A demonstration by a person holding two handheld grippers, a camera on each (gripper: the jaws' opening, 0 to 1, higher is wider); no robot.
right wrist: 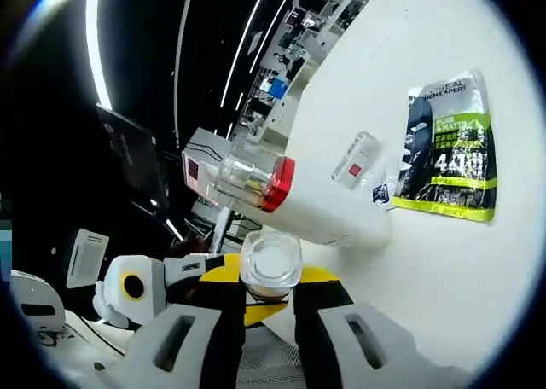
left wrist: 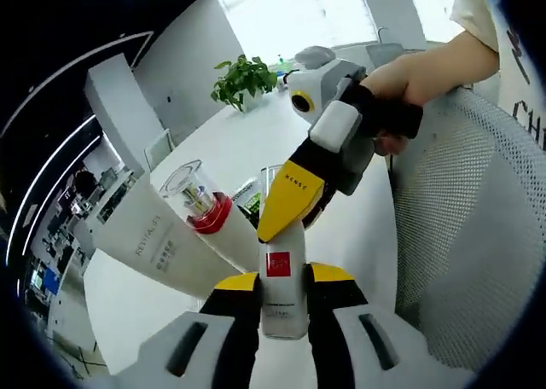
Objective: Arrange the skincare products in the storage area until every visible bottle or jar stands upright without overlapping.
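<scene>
Both tongs pinched one white bottle (left wrist: 284, 291): left gripper (left wrist: 283, 288) at its body, right gripper (left wrist: 294, 203) on its clear-capped end, long axis running between them above the table (left wrist: 247, 133).

White table (left wrist: 230, 142) w/ smooth round-edged top, bright from a big window (left wrist: 290, 14) at the far side; daylight washes out the glass. Potted green plant (left wrist: 243, 80) sits on the table near the window. White mesh-back chair (left wrist: 478, 218) just beside the table edge. White pillar (left wrist: 115, 107) beyond the table, dark ceiling w/ long thin light strips (right wrist: 92, 48) running across. In the right gripper view the table (right wrist: 426, 261) looks plain white, office desks and screens (right wrist: 277, 86) far off, too small to make out.
</scene>
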